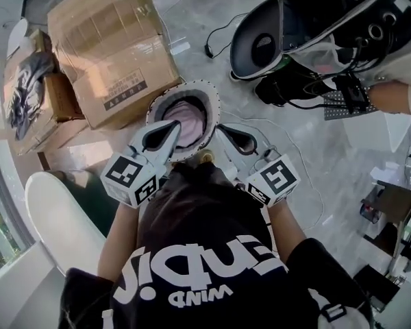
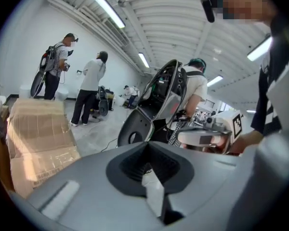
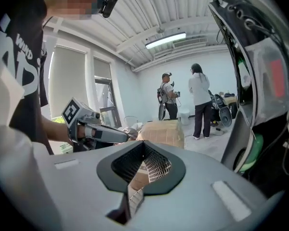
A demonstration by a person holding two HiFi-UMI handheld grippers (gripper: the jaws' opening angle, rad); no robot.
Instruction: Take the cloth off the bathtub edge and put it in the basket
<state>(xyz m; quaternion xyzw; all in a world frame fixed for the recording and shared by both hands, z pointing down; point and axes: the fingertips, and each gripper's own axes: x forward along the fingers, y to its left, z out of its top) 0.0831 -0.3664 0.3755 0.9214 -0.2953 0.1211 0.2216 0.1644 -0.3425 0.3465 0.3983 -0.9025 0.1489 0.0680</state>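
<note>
**Cloth in basket, task looks finished**

Head view: the pink cloth [image 1: 189, 120] lies inside the round white basket [image 1: 213, 105] at frame centre, on the floor just ahead of the person. The left gripper [image 1: 172, 130] sits over the basket's near rim, tip above the cloth. The right gripper [image 1: 226, 131] is just beside the basket's right rim. Neither seems to touch the cloth. A white curved rim at lower left is probably the bathtub [image 1: 51, 214]; nothing is draped on the part that shows. A cardboard box [image 1: 113, 46] is at upper left and an open black case [image 1: 294, 26] at upper right.

Left gripper view: the jaws are closed together with nothing between them. It points out level into the room, at standing people [image 2: 91, 88] and the same box, with the other gripper at right.

Right gripper view: the jaws meet at the tips and hold nothing. The other gripper shows at left centre, the box beyond it.

Judgement: both steps, taking the cloth off and dropping it in, look complete. Nothing is left except maybe pulling the grippers back.
</note>
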